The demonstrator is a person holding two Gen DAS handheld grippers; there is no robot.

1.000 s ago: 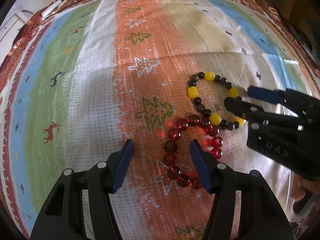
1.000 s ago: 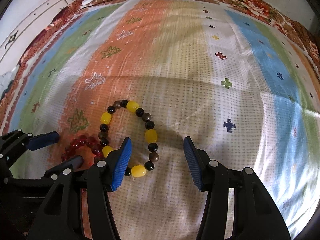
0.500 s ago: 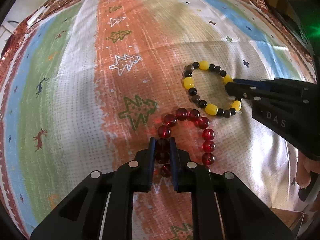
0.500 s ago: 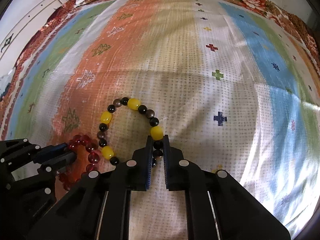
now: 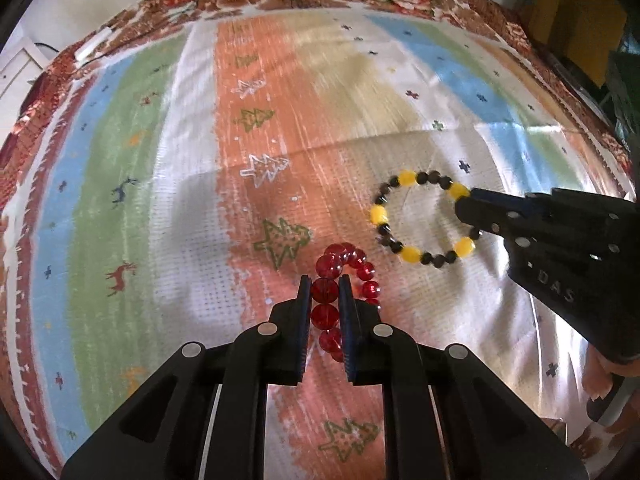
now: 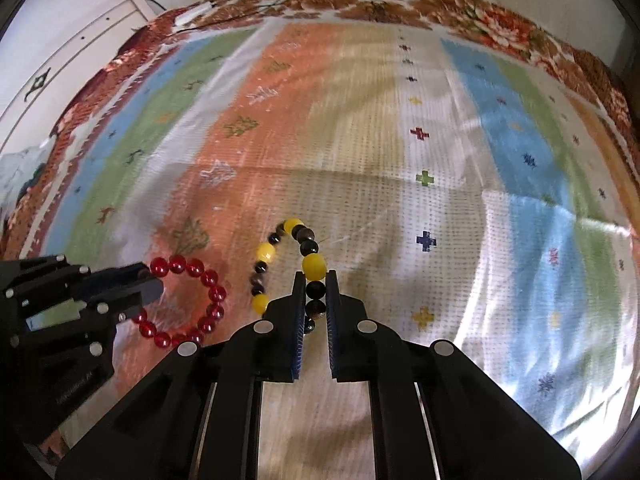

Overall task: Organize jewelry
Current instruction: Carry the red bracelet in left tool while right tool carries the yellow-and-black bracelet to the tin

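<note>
Both bracelets are gripped, so the pick-up is judged done; sorting them into a place is judged still to come. The left gripper (image 5: 325,294) is closed down onto the red bead bracelet (image 5: 347,276), with beads pinched between its pads and the rest of the loop curling just ahead and to the right of its tips. The right gripper (image 6: 311,290) is likewise clamped on the yellow and dark bead bracelet (image 6: 276,258), a dark bead being squeezed between its pads while the loop hangs ahead and to the left of the tips. The two bracelets are held apart from each other, over the striped patterned cloth (image 6: 440,208). No box, tray or other container is shown in either view, so where the jewelry is meant to go cannot be told.
</note>
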